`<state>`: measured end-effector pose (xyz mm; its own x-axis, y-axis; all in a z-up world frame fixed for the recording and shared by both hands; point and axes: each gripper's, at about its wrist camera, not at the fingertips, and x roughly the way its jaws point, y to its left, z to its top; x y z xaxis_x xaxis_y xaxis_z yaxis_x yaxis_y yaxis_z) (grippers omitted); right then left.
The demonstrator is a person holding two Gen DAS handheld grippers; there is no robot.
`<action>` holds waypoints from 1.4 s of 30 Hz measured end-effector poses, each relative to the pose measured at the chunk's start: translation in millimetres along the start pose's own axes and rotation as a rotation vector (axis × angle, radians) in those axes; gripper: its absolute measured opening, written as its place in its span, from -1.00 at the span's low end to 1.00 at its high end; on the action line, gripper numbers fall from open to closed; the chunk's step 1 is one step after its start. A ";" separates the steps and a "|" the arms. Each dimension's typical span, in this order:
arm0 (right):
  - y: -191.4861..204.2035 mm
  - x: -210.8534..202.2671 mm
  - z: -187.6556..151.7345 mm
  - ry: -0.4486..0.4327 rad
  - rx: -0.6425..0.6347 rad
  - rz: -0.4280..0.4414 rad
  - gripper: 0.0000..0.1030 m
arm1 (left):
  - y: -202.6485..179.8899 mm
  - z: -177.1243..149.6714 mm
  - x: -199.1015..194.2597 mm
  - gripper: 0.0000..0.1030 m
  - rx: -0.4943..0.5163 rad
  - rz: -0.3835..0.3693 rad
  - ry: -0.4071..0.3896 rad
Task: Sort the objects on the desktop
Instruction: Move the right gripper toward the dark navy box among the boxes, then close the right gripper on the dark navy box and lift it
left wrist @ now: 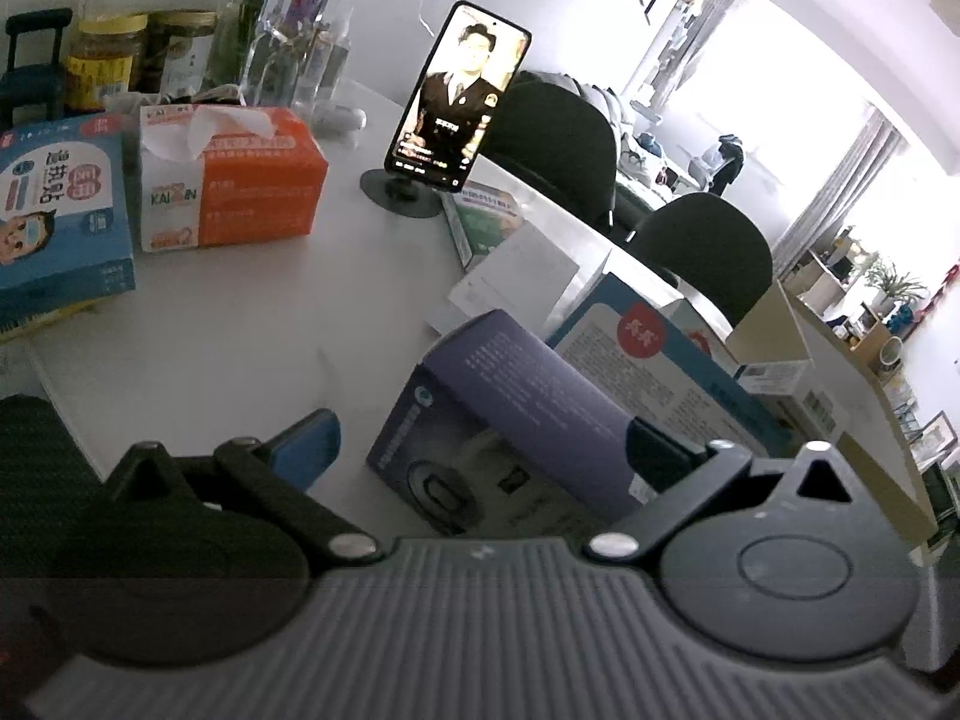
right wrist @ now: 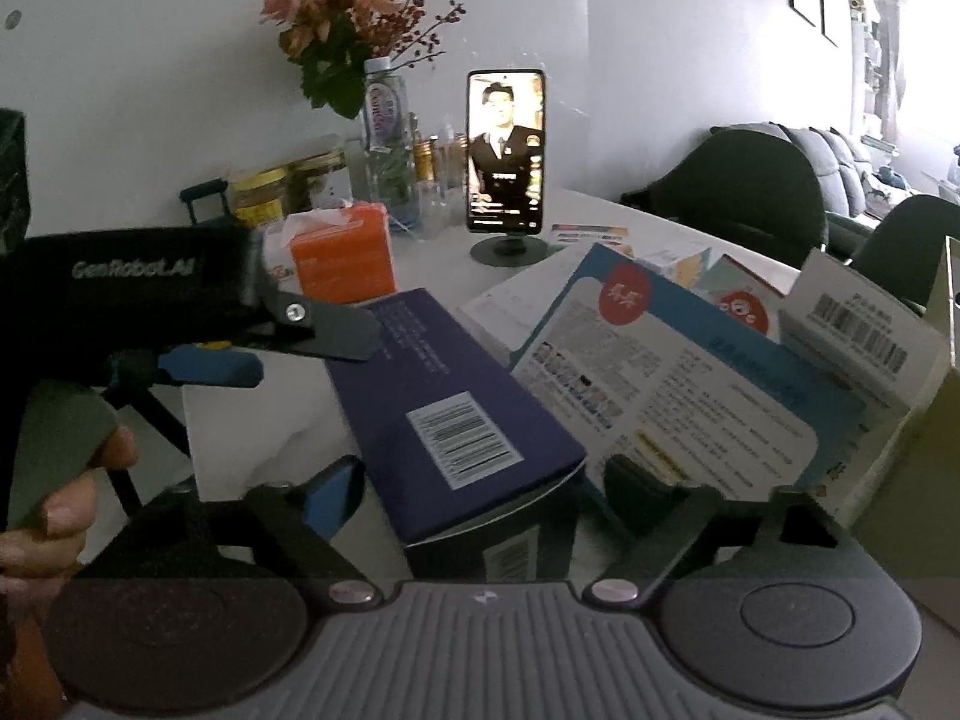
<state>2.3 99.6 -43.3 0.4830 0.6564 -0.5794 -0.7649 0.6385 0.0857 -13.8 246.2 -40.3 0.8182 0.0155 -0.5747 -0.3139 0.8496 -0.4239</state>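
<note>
Left wrist view has the left gripper [left wrist: 480,450] spread wide, its blue-padded finger [left wrist: 306,447] out over bare tabletop and the other finger tip against the far side of the purple box [left wrist: 516,414], which sits tilted between the jaws. The fingers straddle the box without pinching it. Right wrist view shows the right gripper [right wrist: 480,492] likewise spread, one finger on each side of the same purple box [right wrist: 444,402], whose barcode label faces up; whether the pads actually touch the box I cannot tell. The box leans against a blue-and-white carton [right wrist: 672,396] that stands tilted just beside it on the right.

Beyond them the white table [left wrist: 228,348] carries an orange tissue box [left wrist: 234,180], a blue box with a cartoon face [left wrist: 60,210] just beside it, a phone on a round stand [left wrist: 459,99] with its screen lit, and jars [left wrist: 108,57] at the back against the white wall. Dark green chairs [left wrist: 558,144] stand along the far edge of the table, and bright windows wash out the room behind.

Only the right wrist view shows the left gripper [right wrist: 282,348] from the side, with the person's fingers [right wrist: 66,510] on its handle, plus a bouquet in a bottle [right wrist: 360,30] and a white carton with a barcode [right wrist: 858,324]. Only the left wrist view shows shelving with plants [left wrist: 882,294] at the room's far end.
</note>
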 end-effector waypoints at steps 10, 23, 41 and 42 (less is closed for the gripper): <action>3.2 -7.2 -4.3 -0.002 0.004 -0.014 0.47 | -8.8 -5.4 -1.3 1.00 0.045 0.016 0.001; -6.1 -34.9 -15.2 0.039 0.040 -0.011 0.43 | -14.7 -15.6 15.0 1.00 0.046 -0.098 0.031; -20.7 -76.2 -22.1 0.203 0.019 0.009 0.43 | -45.2 -27.0 25.1 1.00 0.169 -0.301 0.059; -21.3 -78.3 -22.8 0.207 0.018 0.008 0.43 | -47.1 -28.4 26.3 1.00 0.170 -0.320 0.071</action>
<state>-29.0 25.5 -18.2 0.3777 0.5657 -0.7330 -0.7596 0.6420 0.1041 8.8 191.6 -55.4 0.8244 -0.2969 -0.4818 0.0421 0.8811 -0.4710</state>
